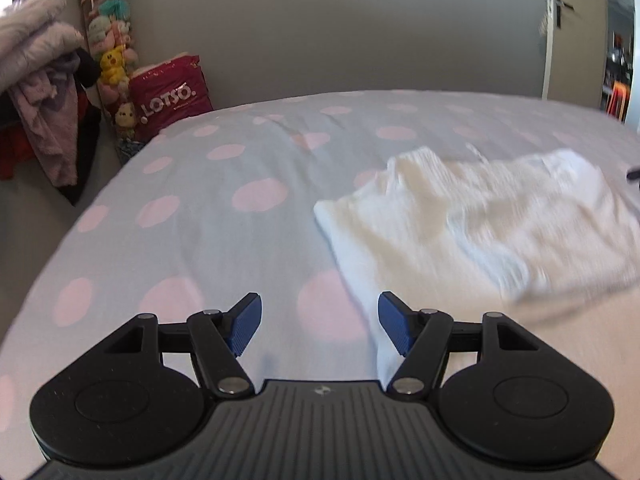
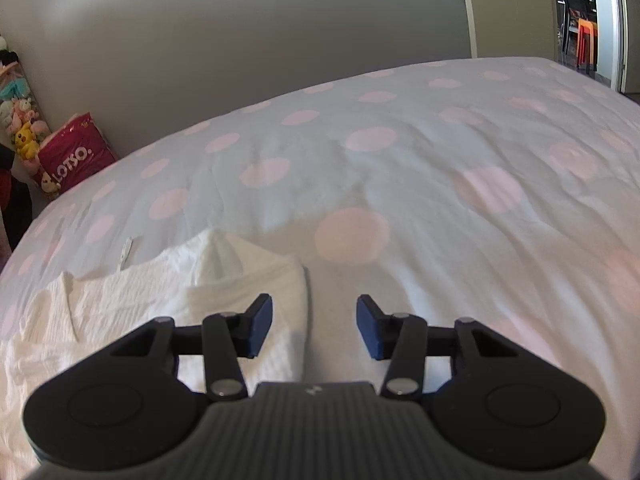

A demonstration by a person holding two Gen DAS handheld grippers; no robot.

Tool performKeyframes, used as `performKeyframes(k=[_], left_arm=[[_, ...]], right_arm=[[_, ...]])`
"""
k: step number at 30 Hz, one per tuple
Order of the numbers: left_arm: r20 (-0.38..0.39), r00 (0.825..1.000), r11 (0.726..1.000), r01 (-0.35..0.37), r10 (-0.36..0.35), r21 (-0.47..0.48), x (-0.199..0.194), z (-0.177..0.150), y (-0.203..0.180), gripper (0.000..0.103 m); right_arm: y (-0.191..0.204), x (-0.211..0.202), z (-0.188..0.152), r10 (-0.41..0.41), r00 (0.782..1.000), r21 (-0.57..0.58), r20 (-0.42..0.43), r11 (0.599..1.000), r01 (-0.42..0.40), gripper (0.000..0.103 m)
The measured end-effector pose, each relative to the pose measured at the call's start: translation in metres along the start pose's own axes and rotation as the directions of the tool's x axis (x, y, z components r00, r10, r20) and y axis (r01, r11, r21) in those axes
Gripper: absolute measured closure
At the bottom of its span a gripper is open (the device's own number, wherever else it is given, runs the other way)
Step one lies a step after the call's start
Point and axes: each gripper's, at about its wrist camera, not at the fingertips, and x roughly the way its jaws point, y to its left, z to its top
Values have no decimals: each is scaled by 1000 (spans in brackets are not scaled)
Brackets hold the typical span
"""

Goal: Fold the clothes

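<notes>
both tongs, left (image 1: 320, 326) and right (image 2: 315, 326), hang open and empty over the near edges of the white ribbed garment (image 2: 132, 304) on the dotted bed (image 2: 440, 152); a shallow pinch could undo its fold.

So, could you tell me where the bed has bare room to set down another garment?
The bedspread is bare from the white garment to the far edge by the wall, and on both sides of it. The corner with the red bag and stuffed toys is crowded.

Left tongs (image 1: 320, 326) and right tongs (image 2: 314, 327) agape, empty
</notes>
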Motion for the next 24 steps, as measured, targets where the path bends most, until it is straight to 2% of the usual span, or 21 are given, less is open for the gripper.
performKeyframes(k=[5,10,12,13,14,15,16,18,20,22,24], left_arm=[[-20,1000,994,15,-17,-107,55,26,11,40],[-48,999,994,12,-17,-107,95,41,5,40],[-67,997,990,41,-50,-138,108,38,0,52],[-55,997,989,47,-56,-141,109,36,-4,62],[-38,998,989,51,-56,-139,108,33,-7,69],[-21,998,989,54,-57,-138,108,31,-11,80],[-10,999,989,41,-43,-141,106,30,-10,99],[11,1000,989,7,-6,-149,101,29,-6,99],[30,999,987,-27,32,-157,96,27,-2,99],[-10,999,988,-47,46,-148,103,32,0,100],[-10,998,992,-56,55,-111,102,32,-7,100]], right_arm=[[-4,34,9,35,999,24,-24,999,-35,52],[-3,59,5,100,994,45,-52,994,-98,49],[4,63,1,97,995,27,-38,995,-96,49],[10,65,-1,89,996,3,-32,996,-89,53],[14,65,-2,77,997,-20,-27,997,-78,76],[19,64,-3,63,998,-43,-19,997,-63,93],[22,63,-3,49,999,-66,-8,997,-49,98],[28,55,-4,-20,998,-117,55,993,27,99],[23,49,1,-102,989,-113,103,987,114,99],[14,55,3,-95,993,-87,66,991,101,99],[19,60,-1,-115,991,-152,61,981,123,98]])
